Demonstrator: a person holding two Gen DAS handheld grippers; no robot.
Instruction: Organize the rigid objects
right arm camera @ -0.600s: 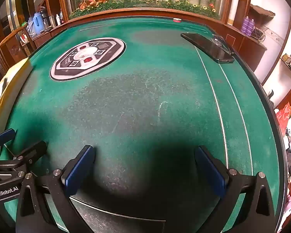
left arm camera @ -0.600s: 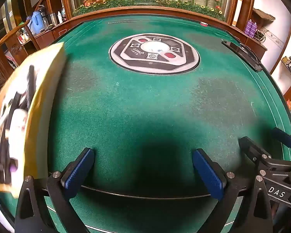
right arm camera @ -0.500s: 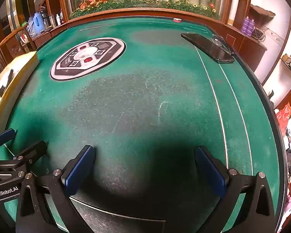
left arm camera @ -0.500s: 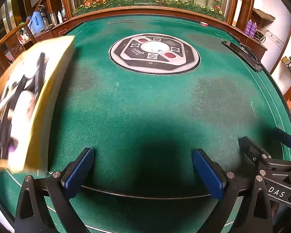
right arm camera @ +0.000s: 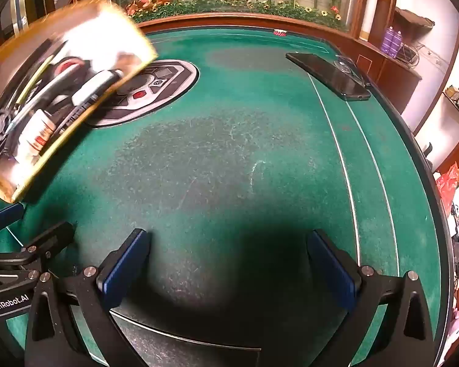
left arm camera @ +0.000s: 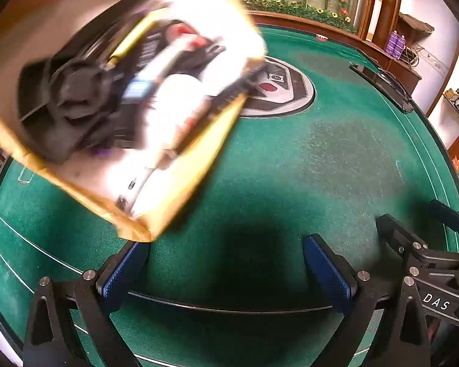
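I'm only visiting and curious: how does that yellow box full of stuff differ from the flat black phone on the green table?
The yellow cardboard box is tilted and motion-blurred near the left side; the flat black phone lies sharp on the green felt table by the far right edge. The box is open, with mixed black and white items inside; the phone is one thin plain slab. The box looks much bigger. Neither is in a gripper.

The table (right arm camera: 229,159) is covered in green felt, matt and scuffed pale in patches, with a polished wood rim (right arm camera: 244,18). The box (left arm camera: 113,116) looks like brown cardboard, blurred. Both grippers' fingers (right arm camera: 124,267) are matt black plastic with ribbed blue pads (left arm camera: 329,272). The phone (right arm camera: 327,75) is glossy black.
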